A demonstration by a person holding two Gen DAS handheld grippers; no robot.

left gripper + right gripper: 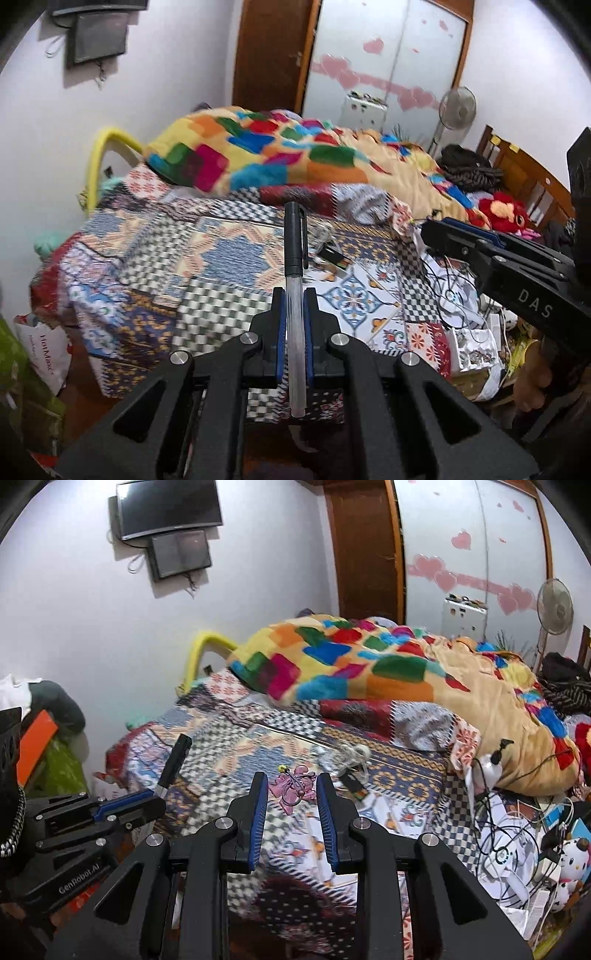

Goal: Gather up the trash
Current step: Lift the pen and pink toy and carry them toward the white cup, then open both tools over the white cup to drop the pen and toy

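A cluttered bedroom, seen from two hand-held tongs above a bed (229,738) covered in a patchwork sheet. The left tongs (294,310) are closed on a pen (295,295), gripping its clear barrel so that the black cap points forward, away from the camera. The pen is lifted clear of the bed, probably so it can be carried off as collected trash. In the right wrist view the same pen (173,764) sticks out from the left tongs (157,797) at the left edge.

The right tongs (291,794) are open and empty, held low over the sheet. Just ahead of their tips lies a small pink hair tie (293,786) with beads, which looks like the next thing to pick up; the open jaws seem lined up with it for that reason. Beyond it lies a tangle of pale cable (347,755). A bright patchwork blanket (369,664) is heaped at the back of the bed, and more cables and papers crowd the right side.
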